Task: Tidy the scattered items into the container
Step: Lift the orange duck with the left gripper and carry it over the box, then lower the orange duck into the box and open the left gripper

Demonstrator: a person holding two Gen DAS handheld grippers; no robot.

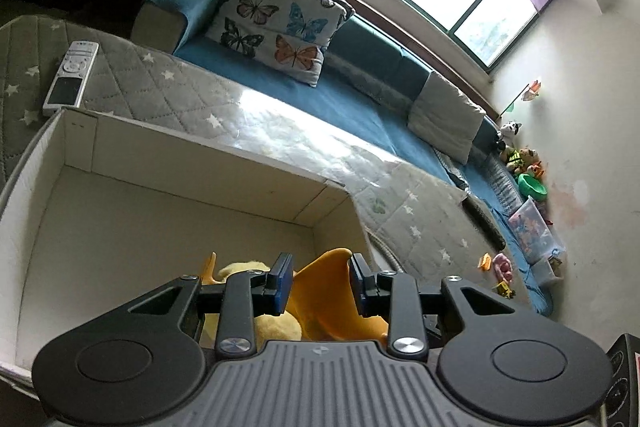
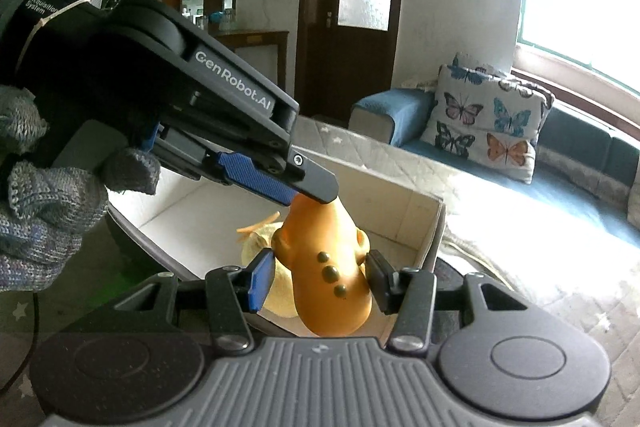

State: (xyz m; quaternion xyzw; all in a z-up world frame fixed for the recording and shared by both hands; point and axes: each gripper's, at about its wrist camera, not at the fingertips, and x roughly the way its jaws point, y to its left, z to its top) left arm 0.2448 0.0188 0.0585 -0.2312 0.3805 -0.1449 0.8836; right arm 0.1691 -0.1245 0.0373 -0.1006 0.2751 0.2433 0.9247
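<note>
An orange rubber toy (image 2: pixel 330 267) with dark spots hangs over the open white cardboard box (image 2: pixel 430 223). My right gripper (image 2: pixel 318 283) is shut on its body. My left gripper (image 1: pixel 320 281) has its jaws around the toy's orange end (image 1: pixel 324 283); from the right wrist view its fingertips (image 2: pixel 316 187) touch the toy's top, and whether they pinch it is unclear. A yellow plush toy (image 1: pixel 276 325) lies in the box (image 1: pixel 168 139) beneath. A remote control (image 1: pixel 70 77) lies on the grey starred cover beyond the box.
A blue sofa with a butterfly cushion (image 1: pixel 276 23) stands behind the box. Small toys (image 1: pixel 500 271), a clear bin (image 1: pixel 532 227) and plush animals (image 1: pixel 520 155) sit at the far right by the wall. A gloved hand (image 2: pixel 48 203) holds the left gripper.
</note>
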